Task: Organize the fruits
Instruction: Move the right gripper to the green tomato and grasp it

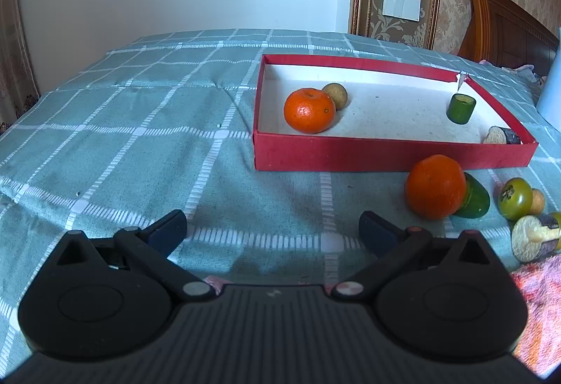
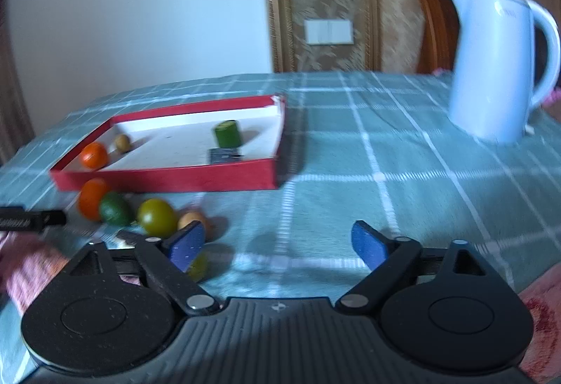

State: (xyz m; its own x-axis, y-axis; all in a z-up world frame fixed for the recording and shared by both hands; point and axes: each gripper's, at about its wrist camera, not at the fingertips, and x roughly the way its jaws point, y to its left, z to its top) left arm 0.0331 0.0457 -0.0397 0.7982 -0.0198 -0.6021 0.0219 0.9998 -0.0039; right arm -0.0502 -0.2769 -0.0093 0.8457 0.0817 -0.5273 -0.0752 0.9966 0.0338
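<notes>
A shallow red box (image 1: 385,156) with a white floor lies on the checked cloth. In it are an orange (image 1: 309,110), a small tan ball (image 1: 335,95), a green cylinder (image 1: 461,108) and a dark cut piece (image 1: 501,136). In front of the box lie a second orange (image 1: 434,187), a green fruit (image 1: 476,196), an olive-green piece (image 1: 515,199) and a cut dark piece (image 1: 534,237). My left gripper (image 1: 273,228) is open and empty, left of this group. My right gripper (image 2: 278,243) is open and empty; the loose fruits (image 2: 156,217) lie by its left finger.
A white electric kettle (image 2: 498,65) stands at the back right of the table. A pink cloth (image 1: 540,307) lies at the near edge. The table's left and far edges drop off near a white wall. A wooden headboard (image 1: 505,29) stands behind.
</notes>
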